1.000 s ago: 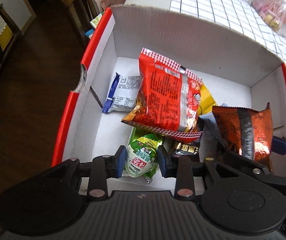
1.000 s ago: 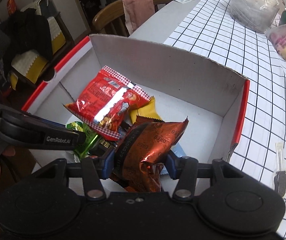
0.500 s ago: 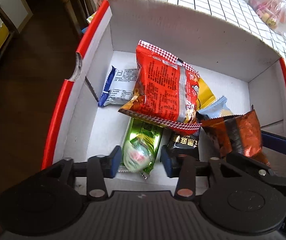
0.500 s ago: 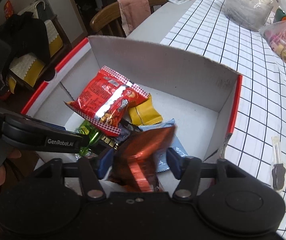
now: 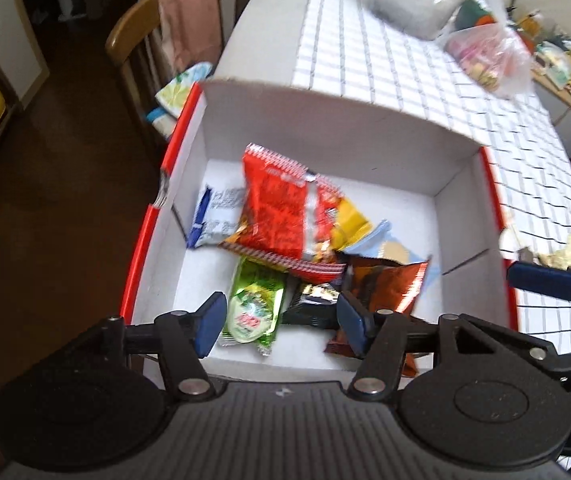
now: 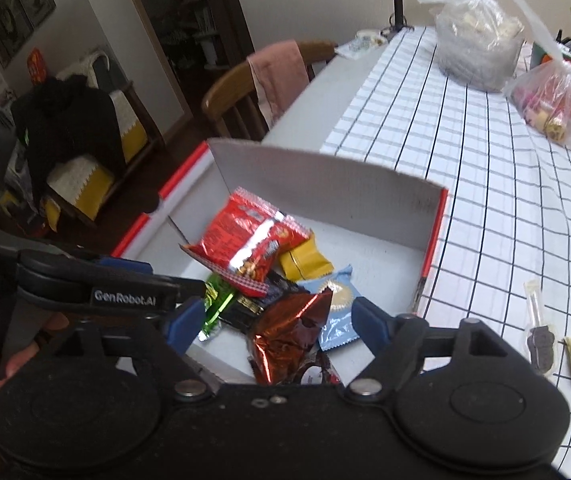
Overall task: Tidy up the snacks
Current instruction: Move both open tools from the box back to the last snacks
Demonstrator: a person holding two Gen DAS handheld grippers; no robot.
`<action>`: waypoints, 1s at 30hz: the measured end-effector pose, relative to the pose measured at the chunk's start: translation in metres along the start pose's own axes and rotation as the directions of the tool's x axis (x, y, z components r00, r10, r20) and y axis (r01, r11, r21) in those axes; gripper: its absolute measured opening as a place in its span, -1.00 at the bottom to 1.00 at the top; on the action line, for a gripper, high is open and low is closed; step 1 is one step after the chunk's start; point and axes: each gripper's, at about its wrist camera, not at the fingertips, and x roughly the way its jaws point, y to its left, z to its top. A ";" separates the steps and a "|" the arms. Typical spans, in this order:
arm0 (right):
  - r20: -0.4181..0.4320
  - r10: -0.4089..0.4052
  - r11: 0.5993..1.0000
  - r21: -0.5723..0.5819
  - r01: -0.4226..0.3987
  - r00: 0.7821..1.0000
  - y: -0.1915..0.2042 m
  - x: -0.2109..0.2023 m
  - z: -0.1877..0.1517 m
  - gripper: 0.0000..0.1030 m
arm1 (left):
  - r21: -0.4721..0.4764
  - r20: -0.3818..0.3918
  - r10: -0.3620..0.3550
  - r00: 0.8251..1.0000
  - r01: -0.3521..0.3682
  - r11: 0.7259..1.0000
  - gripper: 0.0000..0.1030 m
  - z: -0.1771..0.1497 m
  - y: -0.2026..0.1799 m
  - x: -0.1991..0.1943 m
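Observation:
A white cardboard box (image 5: 325, 128) with red edges holds several snack packets. A green packet (image 5: 253, 304) lies on the box floor below my left gripper (image 5: 281, 320), whose jaws are opening with nothing pressed between them. A copper-orange foil packet (image 6: 293, 328) lies in the box under my right gripper (image 6: 273, 326); its jaws are opening too and stand clear of the packet. A big red packet (image 5: 285, 216) rests on top of a yellow one (image 5: 351, 220), a blue-and-white one (image 5: 215, 216), a light blue one (image 6: 337, 312) and a black one (image 5: 313, 300).
The box sits at the edge of a table with a checked cloth (image 6: 505, 184). Two loose wrapped snacks (image 6: 541, 340) lie on the cloth right of the box. Plastic bags (image 6: 477, 40) stand at the far end. A wooden chair (image 5: 153, 40) with a pink cloth stands beyond the box.
Both grippers let go: the green packet dropped from the left one and the copper-orange packet from the right one into the box. Both grippers rose and their jaws widened.

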 end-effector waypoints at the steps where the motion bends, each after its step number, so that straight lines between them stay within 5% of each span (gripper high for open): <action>1: 0.010 0.001 1.000 0.002 -0.001 1.000 -0.001 -0.005 0.000 0.58 | 0.008 0.011 -0.004 1.000 0.004 1.000 0.19 0.000 -0.003 -0.005; 13: 0.122 0.006 0.998 0.067 -0.014 0.993 -0.027 -0.053 -0.008 0.96 | 0.075 0.117 -0.067 0.991 0.058 0.995 0.45 -0.005 -0.034 -0.046; 27: 0.208 -0.080 0.994 0.095 0.061 0.975 -0.085 -0.103 -0.035 0.99 | 0.120 0.203 -0.182 0.962 0.160 0.980 0.78 -0.010 -0.097 -0.060; 30: 0.202 -0.107 0.990 0.114 0.085 0.974 -0.107 -0.110 -0.043 0.99 | 0.129 0.211 -0.210 0.955 0.186 0.974 0.98 -0.011 -0.118 -0.059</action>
